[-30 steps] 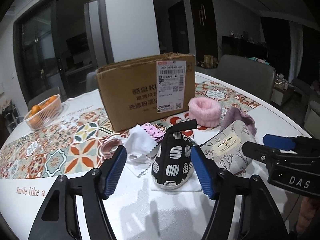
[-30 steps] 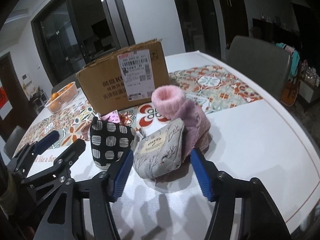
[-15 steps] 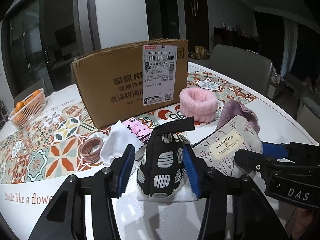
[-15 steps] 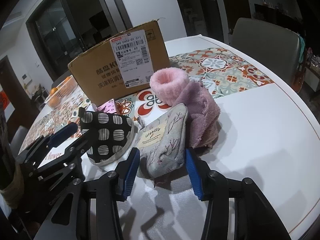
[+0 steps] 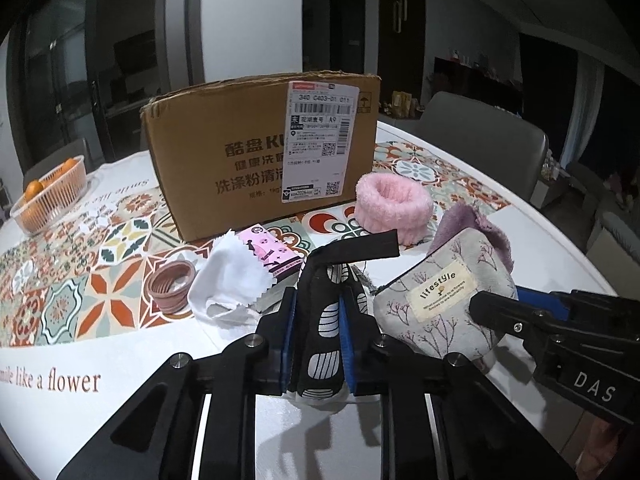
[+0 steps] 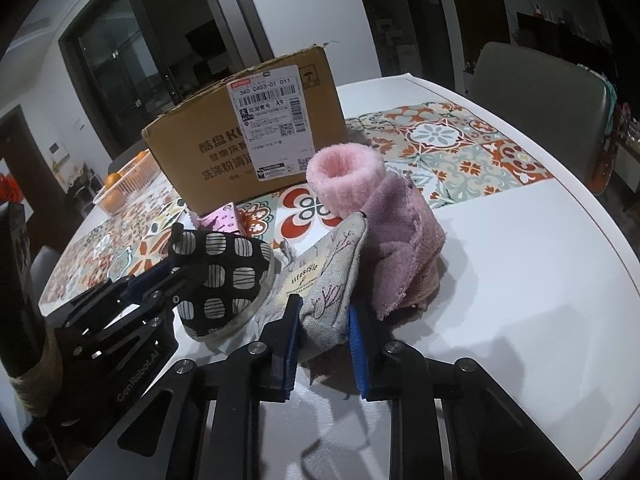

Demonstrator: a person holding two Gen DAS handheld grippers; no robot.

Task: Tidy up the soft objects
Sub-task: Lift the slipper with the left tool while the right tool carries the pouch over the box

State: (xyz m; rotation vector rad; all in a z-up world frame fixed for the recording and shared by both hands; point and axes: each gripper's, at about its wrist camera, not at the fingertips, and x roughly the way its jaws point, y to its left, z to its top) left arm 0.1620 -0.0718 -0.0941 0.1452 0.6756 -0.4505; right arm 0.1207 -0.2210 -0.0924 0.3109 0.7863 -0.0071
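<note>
The left gripper [image 5: 317, 338] is seen with its blue pads closing on the black patterned pouch [image 5: 326, 320], which is squeezed between them; the pads are pressed against both flanks of the fabric. The pouch stands upright on the white table [image 5: 120, 360], its black strap [image 5: 360, 246] projecting above and beyond the fingertips.

The right gripper [image 6: 322, 338] is pressed together on the grey "lifestyle" pouch [image 6: 332, 280], whose lower corner is pinched between the blue pads. This pouch is tilted on edge, just to the right of the black patterned pouch as viewed from the left gripper.

Immediately beyond the grey pouch, a folded mauve towel [image 6: 404, 240] is noted, touching it. A pink fluffy band [image 6: 344, 180] stands beyond the towel, against it.

Ahead of both grippers, a cardboard box [image 5: 256, 152] bearing a shipping label [image 5: 318, 140] is placed on the patterned table runner [image 5: 52, 276]. Between the box and the left gripper, a white cloth [image 5: 228, 276], a small pink printed packet [image 5: 268, 252] and a coil of brown hair ties [image 5: 172, 286] are recorded, all lying ahead and to the left of the fingers. A basket of oranges [image 5: 52, 196] is located far left, well apart from the rest.

A grey chair [image 6: 540, 88] is observed behind the table, to the right.
</note>
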